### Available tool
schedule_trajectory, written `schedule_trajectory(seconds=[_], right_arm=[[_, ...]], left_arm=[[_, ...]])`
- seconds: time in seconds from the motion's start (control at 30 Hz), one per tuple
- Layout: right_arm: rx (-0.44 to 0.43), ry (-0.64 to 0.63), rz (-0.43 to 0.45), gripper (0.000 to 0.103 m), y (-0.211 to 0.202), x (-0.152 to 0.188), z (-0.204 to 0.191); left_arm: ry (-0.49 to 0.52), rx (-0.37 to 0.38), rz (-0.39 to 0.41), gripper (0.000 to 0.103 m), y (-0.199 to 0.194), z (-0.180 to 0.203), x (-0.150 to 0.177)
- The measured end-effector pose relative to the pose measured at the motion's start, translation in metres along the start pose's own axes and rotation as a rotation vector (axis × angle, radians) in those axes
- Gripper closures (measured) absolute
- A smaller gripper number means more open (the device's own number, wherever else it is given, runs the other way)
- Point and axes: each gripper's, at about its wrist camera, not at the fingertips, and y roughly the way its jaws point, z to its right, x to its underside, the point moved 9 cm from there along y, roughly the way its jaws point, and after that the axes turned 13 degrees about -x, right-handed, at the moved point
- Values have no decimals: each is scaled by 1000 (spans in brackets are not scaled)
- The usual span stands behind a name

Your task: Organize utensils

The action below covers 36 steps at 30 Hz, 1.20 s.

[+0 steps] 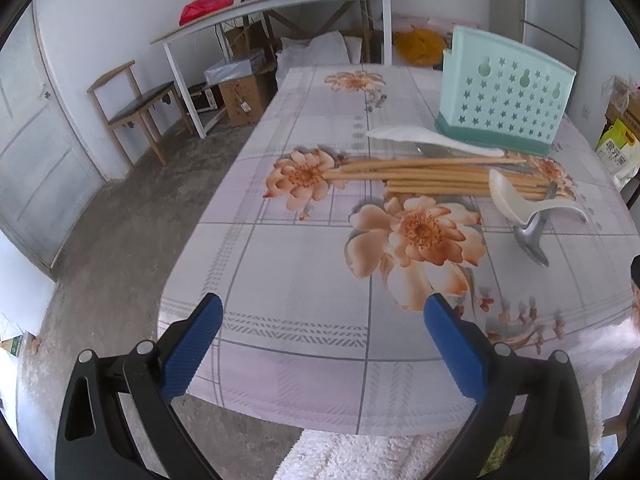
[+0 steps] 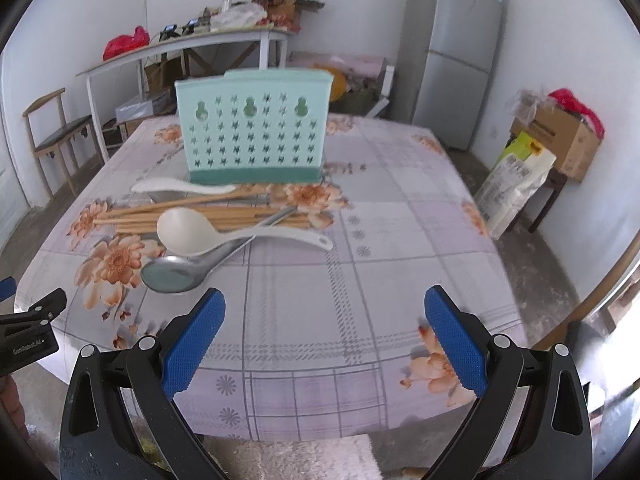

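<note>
The utensils lie in a loose, overlapping heap on the flowered counter [image 2: 360, 240], and that overlap is the likely trouble: the white ladle [image 2: 188, 232] rests across the metal spoon [image 2: 172, 276], whose handle runs up under the bundle of chopsticks [image 2: 200, 210], so pulling any one piece could drag or scatter its neighbours, and the round chopsticks may roll toward the counter edge. A second white spoon [image 2: 180, 187] lies at the heap's 12 o'clock side, just in front of the mint-green utensil holder [image 2: 252, 128], which stands upright and, being light perforated plastic by the look of it, might tip or slide if a utensil is pushed in at a slant. Whether the holder already contains anything cannot be told. In the right wrist view the heap sits at about 11 o'clock from the right tool [image 2: 324, 340], which hangs level above the near counter edge, fingers spread wide and empty. The left tool [image 1: 322, 344] is likewise spread wide and empty, held over the near corner and aimed along the counter, with the heap off at its 1 o'clock.
</note>
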Motion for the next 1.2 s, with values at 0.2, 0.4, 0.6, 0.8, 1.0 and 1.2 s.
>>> schedule_trajectory(seconds=[0.2, 0.4, 0.6, 0.8, 1.0, 1.2], right_arm=[[-37, 20, -102, 8, 28, 15, -2], [-69, -1, -168, 8, 49, 27, -11], [-105, -34, -198, 8, 61, 31, -17], [-136, -74, -213, 8, 69, 30, -18], [-171, -19, -226, 8, 75, 30, -14], [-161, 7, -210, 8, 75, 31, -14]], left_arm=[[38, 10, -52, 4, 18, 12, 1], [51, 26, -95, 4, 35, 25, -2], [15, 88, -153, 4, 50, 30, -7], [8, 78, -161, 4, 51, 33, -9], [-7, 74, -151, 4, 47, 31, -4], [-18, 72, -123, 4, 42, 30, -2]])
